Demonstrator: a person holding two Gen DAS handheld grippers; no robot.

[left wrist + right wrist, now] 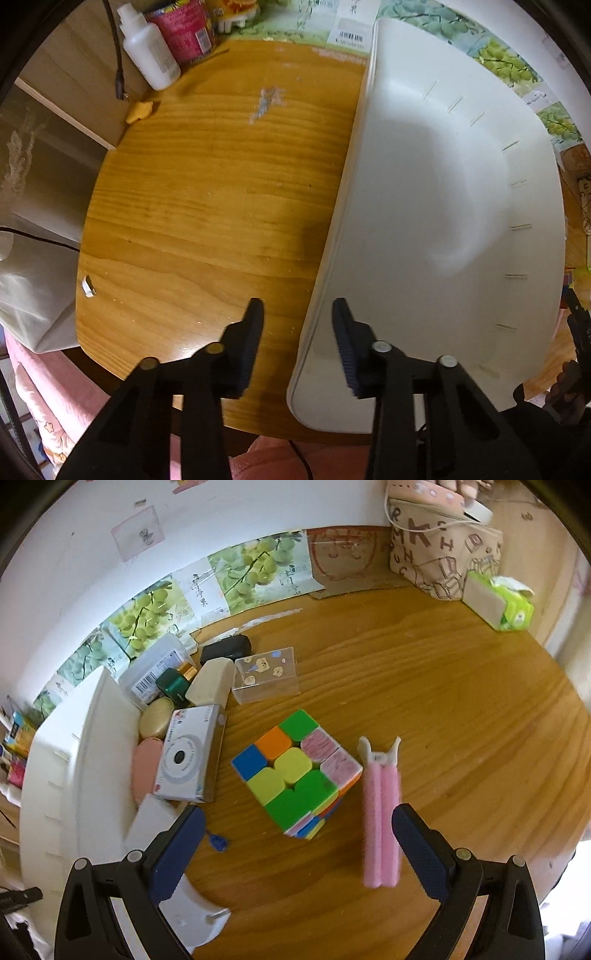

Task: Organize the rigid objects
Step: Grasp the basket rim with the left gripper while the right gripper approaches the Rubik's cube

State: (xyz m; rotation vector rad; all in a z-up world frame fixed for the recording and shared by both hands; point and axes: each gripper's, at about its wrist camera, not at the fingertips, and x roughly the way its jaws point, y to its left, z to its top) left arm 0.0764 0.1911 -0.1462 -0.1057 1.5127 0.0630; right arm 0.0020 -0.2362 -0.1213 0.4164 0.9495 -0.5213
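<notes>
- Round table top (pixel 207 206) of orange-brown wood, visible grain, lightly scuffed.
- Large white bin (pixel 443 206) of smooth matt plastic.
- Multicoloured puzzle cube (pixel 295 771) of glossy plastic.
- Pink hair roller (pixel 382 830) looks fuzzy.
- Small clear box (pixel 267 675) of transparent plastic.

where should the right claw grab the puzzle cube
Take the puzzle cube from above, pads on two opposite flat side faces. It sits corner-on to the right claw, so roll the wrist to square up. The pink clip lies close on its right.
</notes>
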